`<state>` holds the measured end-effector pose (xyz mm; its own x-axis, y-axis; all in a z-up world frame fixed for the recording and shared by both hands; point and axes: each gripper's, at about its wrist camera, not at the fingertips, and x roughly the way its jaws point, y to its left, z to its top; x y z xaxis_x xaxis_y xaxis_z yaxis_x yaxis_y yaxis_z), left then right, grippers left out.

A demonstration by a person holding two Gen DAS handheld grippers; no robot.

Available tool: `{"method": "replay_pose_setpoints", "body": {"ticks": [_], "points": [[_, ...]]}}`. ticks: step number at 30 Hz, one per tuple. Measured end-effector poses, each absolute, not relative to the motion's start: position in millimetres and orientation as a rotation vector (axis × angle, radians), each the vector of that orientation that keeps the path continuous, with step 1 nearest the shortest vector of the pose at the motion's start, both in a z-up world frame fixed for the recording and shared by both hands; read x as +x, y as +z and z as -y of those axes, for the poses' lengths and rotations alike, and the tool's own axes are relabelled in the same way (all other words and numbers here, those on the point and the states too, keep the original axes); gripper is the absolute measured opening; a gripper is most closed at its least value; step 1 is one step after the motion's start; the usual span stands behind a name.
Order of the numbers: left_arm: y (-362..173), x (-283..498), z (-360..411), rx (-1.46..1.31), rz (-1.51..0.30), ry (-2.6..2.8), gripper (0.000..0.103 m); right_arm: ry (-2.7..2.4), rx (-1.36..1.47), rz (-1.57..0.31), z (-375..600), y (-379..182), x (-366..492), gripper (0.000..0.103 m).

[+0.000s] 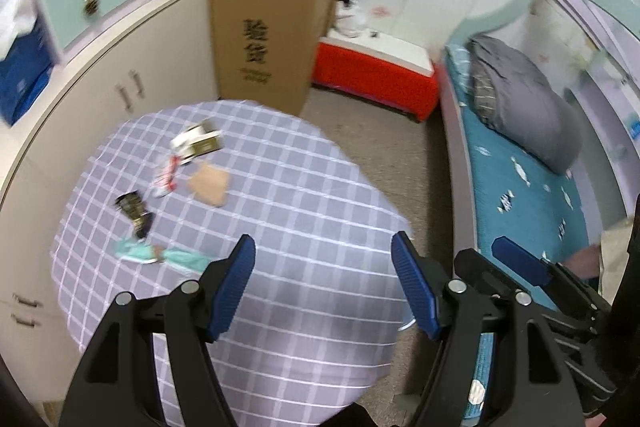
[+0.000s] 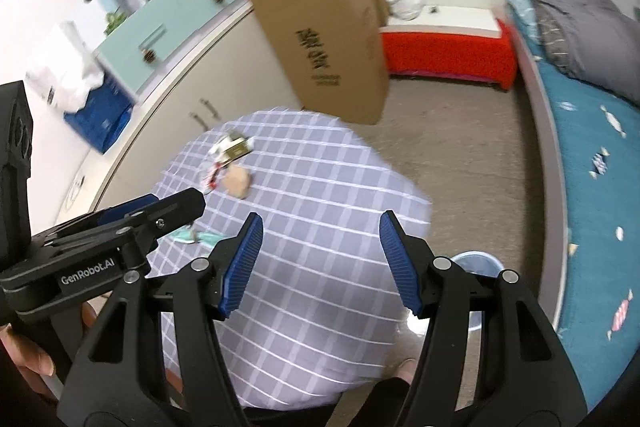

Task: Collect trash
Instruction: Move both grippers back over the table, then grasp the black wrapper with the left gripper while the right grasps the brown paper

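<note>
A table under a lilac checked cloth point(image 1: 288, 187) point(image 2: 312, 179) carries scattered trash on its left side: a crushed white and olive carton point(image 1: 198, 143) point(image 2: 232, 149), a tan paper scrap point(image 1: 210, 183) point(image 2: 238, 182), a red and white wrapper point(image 1: 166, 178), a dark wrapper point(image 1: 136, 213) and a teal wrapper point(image 1: 160, 255) point(image 2: 192, 237). My left gripper point(image 1: 324, 285) hangs open above the cloth's near part, with nothing between its fingers. My right gripper point(image 2: 322, 261) is open and empty too, above the table's near edge. A pale blue bin point(image 2: 478, 265) stands on the floor behind the right gripper's right finger.
A tall cardboard box point(image 1: 268, 31) stands beyond the table against cream cabinets point(image 1: 132, 75). A red and white bench point(image 1: 376, 71) lines the back wall. A bed with a teal sheet point(image 1: 516, 195) and a grey duvet runs along the right. Brown floor lies between table and bed.
</note>
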<state>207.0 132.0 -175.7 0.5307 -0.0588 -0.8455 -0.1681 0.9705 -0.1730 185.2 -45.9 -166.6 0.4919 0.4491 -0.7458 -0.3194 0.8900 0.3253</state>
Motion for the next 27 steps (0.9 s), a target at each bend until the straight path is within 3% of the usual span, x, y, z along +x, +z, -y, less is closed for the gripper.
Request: {"method": "replay_pose_setpoints", "body": {"ticks": [9, 27], "points": [[-206, 205, -219, -0.281, -1.073, 0.116, 0.069, 0.508, 0.142, -1.011, -39, -195, 192, 0.061], [-322, 258, -357, -0.400, -1.244, 0.222, 0.069, 0.495, 0.049, -1.157, -148, -281, 252, 0.061]]}}
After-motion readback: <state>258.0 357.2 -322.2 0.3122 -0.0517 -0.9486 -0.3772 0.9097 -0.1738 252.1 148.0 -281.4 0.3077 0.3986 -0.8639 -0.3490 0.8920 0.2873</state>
